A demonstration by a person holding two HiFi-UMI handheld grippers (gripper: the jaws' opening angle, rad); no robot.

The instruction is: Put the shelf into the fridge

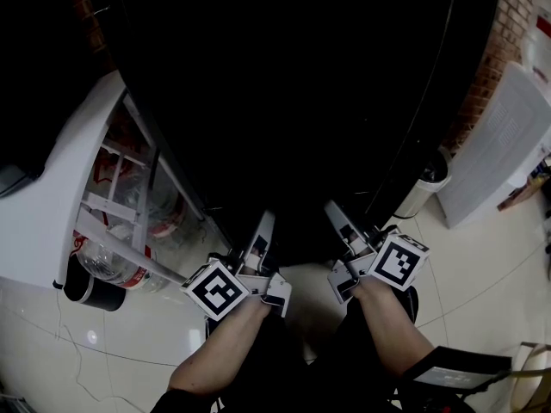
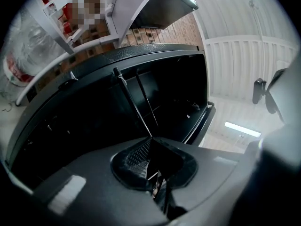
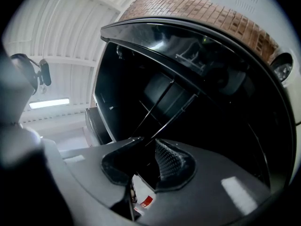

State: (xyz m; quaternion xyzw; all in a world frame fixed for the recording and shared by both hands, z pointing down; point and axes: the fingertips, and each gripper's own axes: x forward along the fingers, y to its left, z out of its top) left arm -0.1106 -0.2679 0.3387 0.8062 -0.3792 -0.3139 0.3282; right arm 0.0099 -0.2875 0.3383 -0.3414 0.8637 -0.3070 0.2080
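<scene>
The person is standing square to the tall black fridge (image 1: 284, 76), its white door (image 1: 52, 196) hanging open at the left with clear plastic bottles (image 1: 116, 261) sitting in its racks. The left hand-held gripper (image 1: 263, 231) and the right hand-held gripper (image 1: 340, 218) are both pointing into the dark opening, side by side and a little apart.

Between them they are carrying the thin, dark-edged flat shelf (image 2: 134, 105). Each gripper view is showing it almost edge-on, as two fine dark lines running from the jaw tips into the cabinet. Both pairs of jaws are looking clenched on the shelf's near edge, one toward each side.

I judge the insertion step to be under way: the shelf is sitting at the mouth of the fridge, its far end reaching inside. The interior is too dark to tell whether it is resting on any side ledge.

The next move is calling for a level, even push from both hands together. If one side leads, the shelf could skew and jam against a wall. Only once it is bearing on its supports should the jaws be let go.
</scene>
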